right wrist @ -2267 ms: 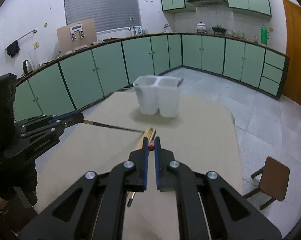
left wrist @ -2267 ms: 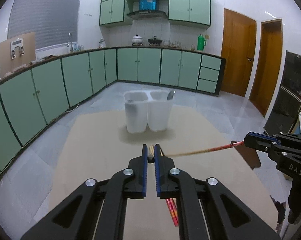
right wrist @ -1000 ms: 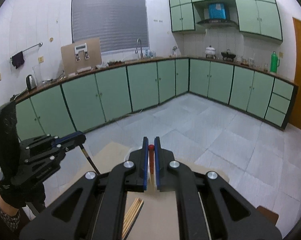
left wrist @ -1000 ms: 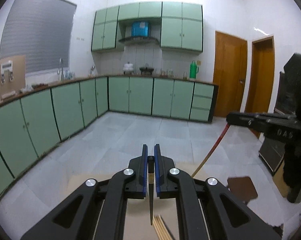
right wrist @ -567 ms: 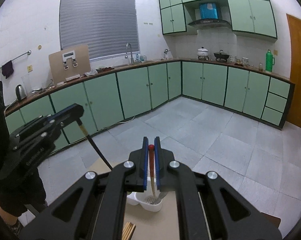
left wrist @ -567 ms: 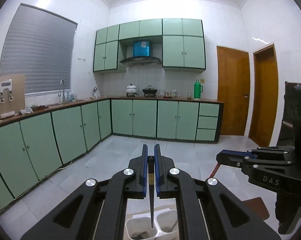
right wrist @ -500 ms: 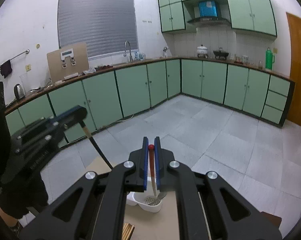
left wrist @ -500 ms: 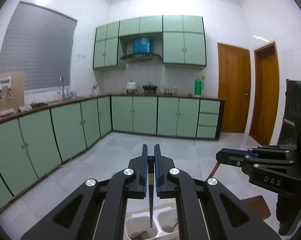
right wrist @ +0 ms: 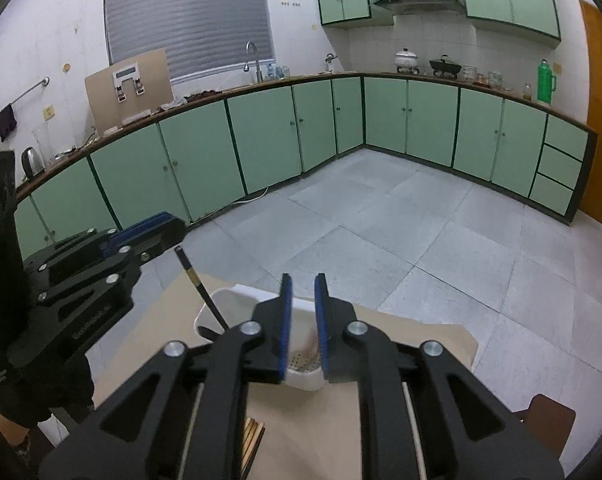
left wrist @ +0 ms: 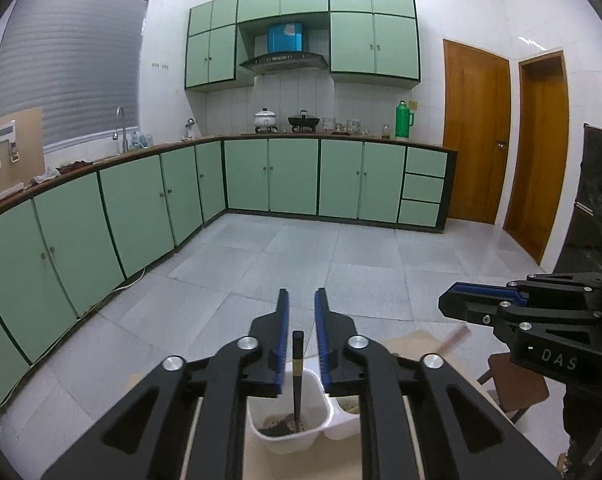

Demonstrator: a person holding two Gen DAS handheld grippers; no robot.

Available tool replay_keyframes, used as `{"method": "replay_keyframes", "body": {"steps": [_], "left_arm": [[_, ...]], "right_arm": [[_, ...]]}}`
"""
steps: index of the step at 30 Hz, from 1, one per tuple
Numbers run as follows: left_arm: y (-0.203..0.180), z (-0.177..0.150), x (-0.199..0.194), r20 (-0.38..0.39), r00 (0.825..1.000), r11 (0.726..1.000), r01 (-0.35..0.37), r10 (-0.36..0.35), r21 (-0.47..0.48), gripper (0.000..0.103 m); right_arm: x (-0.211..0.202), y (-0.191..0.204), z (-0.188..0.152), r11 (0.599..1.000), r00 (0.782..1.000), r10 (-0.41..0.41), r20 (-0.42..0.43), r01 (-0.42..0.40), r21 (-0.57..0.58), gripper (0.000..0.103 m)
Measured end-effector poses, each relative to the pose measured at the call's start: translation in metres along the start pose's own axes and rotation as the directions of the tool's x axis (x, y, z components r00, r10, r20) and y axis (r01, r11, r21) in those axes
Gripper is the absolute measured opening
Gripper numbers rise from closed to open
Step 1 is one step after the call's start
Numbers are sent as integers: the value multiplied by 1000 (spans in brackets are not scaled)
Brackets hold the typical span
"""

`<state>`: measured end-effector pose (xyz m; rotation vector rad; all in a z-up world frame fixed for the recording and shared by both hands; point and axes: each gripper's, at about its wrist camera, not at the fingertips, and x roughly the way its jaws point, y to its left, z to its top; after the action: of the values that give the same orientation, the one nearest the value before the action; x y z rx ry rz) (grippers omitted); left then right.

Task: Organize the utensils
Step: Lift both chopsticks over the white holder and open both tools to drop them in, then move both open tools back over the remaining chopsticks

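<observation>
While black chopstick [left wrist: 297,376] stands in caddy [left wrist: 321,432], spare chopsticks [right wrist: 252,438] nearby

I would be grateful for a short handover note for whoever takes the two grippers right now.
Left gripper: open, above the white two-compartment plastic holder.
Right gripper: open, above the same holder.
Done: black chopstick stands in the holder's left compartment. A blurred red chopstick is over the right side; whether it has landed is unclear.
Left: bundle of bamboo chopsticks on the beige table goes next.
</observation>
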<state>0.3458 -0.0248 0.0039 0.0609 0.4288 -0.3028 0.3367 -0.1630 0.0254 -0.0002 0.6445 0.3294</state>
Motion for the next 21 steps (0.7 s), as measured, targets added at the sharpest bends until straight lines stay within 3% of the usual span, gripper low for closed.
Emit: {"method": "replay_keyframes", "body": {"steps": [5,8,10,17,21], "left_arm": [[0,-6,-34,23,1000,1000,-7,7,-13,34],[-4,-24,-61,24,1000,1000,-9,9,-11,45],[-7,-36,-75,16,1000,1000,-15,15,-7,52],[-10,-125,-114,-95,995,998,-12,7,-54,57],[-6,-181,-118,-215,977,993,-30,5,-116,57]], "right_arm": [[-32,1,-13,1000,999,-28,46,28,4,38],[-56,3,-35,998,996,-61,67,60,9,61],[-71,10,-56,996,993,-83,83,85,-10,68],[-92,30,-148,995,995,-100,28,99,22,73],[-92,40,-203,993,995,-95,-30,97,74,73]]}}
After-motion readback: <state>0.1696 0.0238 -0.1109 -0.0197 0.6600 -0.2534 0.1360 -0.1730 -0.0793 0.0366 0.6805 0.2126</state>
